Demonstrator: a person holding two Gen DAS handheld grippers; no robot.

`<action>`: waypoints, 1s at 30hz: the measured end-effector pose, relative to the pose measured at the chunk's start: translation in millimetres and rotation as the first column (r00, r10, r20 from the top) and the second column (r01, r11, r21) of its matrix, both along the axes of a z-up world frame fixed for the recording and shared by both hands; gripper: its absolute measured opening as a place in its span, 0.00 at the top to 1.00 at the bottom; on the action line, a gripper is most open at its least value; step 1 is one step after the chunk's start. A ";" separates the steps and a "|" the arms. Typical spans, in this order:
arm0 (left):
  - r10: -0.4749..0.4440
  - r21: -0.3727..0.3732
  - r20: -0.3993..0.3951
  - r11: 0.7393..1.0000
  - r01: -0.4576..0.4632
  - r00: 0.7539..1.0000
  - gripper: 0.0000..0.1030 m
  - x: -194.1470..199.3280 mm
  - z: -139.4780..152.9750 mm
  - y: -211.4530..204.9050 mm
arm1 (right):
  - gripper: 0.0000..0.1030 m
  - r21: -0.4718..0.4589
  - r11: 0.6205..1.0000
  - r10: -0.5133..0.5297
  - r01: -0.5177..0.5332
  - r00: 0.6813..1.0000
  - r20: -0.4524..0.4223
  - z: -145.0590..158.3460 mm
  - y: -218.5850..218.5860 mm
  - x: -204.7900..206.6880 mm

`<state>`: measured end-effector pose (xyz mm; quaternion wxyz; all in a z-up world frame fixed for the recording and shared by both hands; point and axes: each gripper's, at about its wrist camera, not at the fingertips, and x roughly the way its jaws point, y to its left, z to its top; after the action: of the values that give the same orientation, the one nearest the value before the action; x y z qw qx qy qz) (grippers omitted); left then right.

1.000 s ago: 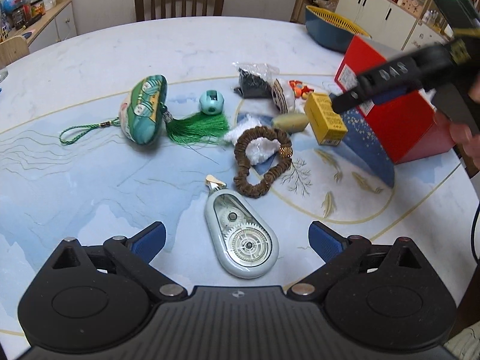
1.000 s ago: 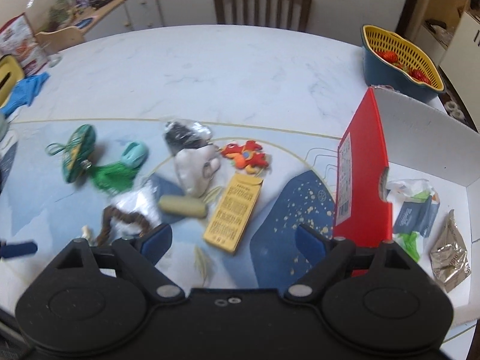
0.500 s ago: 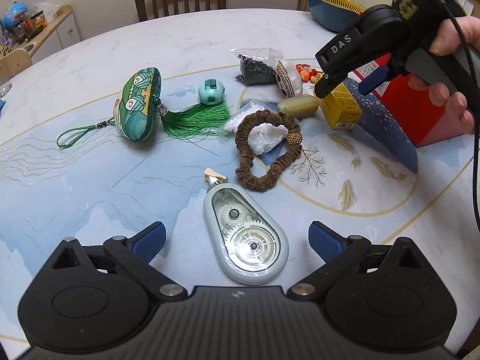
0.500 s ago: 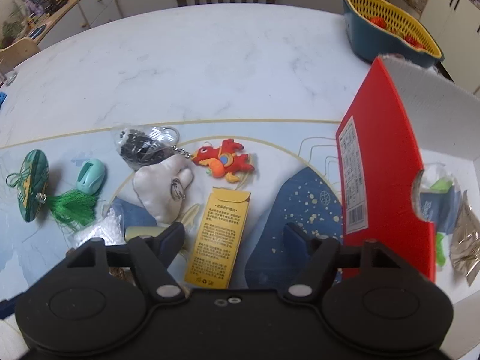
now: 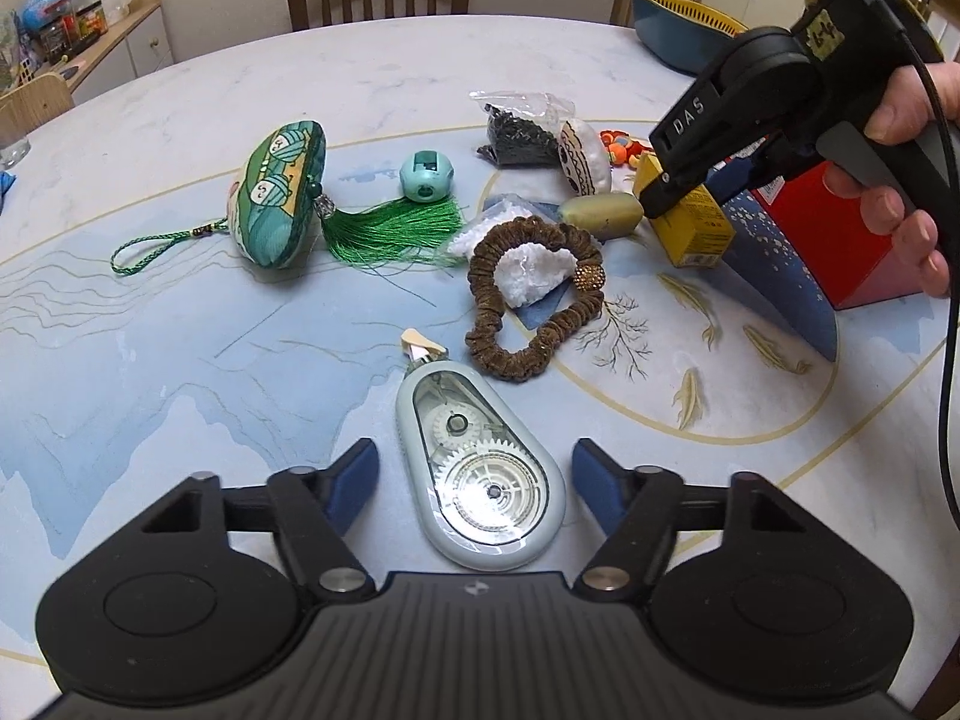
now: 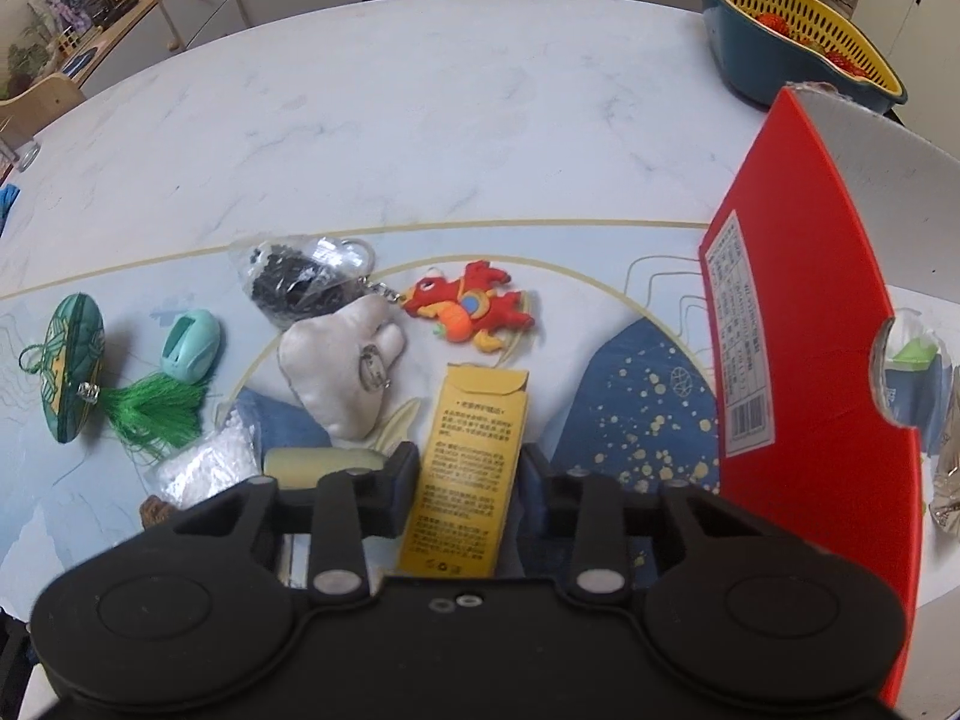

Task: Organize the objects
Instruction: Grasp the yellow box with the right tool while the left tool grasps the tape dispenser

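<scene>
**A:** Start with what sits nearest you. The correction tape dispenser (image 5: 483, 474) lies flat on the table (image 5: 180, 360), between the fingers of your left gripper (image 5: 474, 483). The jaws are closing but the pads are still clear of it on both sides. It looks like a hard, smooth plastic shell, light and likely slick, so take it across the wide round end, not the narrow tip.

**B:** And my right side?

**A:** Your right gripper (image 6: 465, 480) straddles the yellow carton (image 6: 471, 462), jaws closing and narrow, the pads right at its long edges. I can't tell whether they press yet. It is thin cardboard, probably light and easy to crush, so grip gently near the middle of its length.

**B:** Where would it go?

**A:** The red box (image 6: 804, 360) stands just to the right, open, with packets already inside. Farther off, the plush keychain (image 6: 342, 372) and dragon charm (image 6: 468, 312) are soft and forgiving.
</scene>
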<state>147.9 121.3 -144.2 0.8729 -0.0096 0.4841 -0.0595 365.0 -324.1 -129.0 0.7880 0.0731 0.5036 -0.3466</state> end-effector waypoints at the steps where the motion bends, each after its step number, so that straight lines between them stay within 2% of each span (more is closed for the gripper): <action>1: 0.001 0.000 0.001 1.000 -0.001 1.000 0.39 0.3 0.6 0.0 | 0.68 -0.002 1.000 0.004 -0.004 1.000 -0.001 -0.3 1.4 -0.6; 2: 0.001 -0.002 0.002 1.000 -0.001 1.000 0.44 0.5 0.9 0.0 | 0.69 -0.002 1.000 0.008 -0.008 1.000 -0.001 -0.6 2.4 -1.6; 7: 0.003 -0.010 -0.004 1.000 -0.003 1.000 0.44 1.8 1.5 0.3 | 0.72 -0.010 1.000 0.024 -0.024 1.000 -0.002 0.3 7.3 -10.4; 14: 0.001 -0.031 -0.011 1.000 -0.002 1.000 0.45 0.6 1.8 2.1 | 0.72 0.034 0.998 0.048 -0.048 0.999 0.011 2.4 13.6 -38.2; 23: 0.011 -0.052 -0.019 0.999 -0.012 1.000 0.45 -3.3 6.6 2.7 | 0.72 0.076 0.992 0.099 -0.101 0.994 0.035 24.3 35.6 -79.4; 30: -0.014 -0.066 -0.009 0.998 0.013 1.000 0.45 -7.8 26.7 -3.2 | 0.72 0.097 0.983 0.152 -0.154 0.988 0.030 47.0 52.0 -106.4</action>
<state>140.1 118.1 -117.5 0.8693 -0.0355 0.4862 -0.0813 258.6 -272.1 -82.1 0.8132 0.0773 0.5155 -0.2588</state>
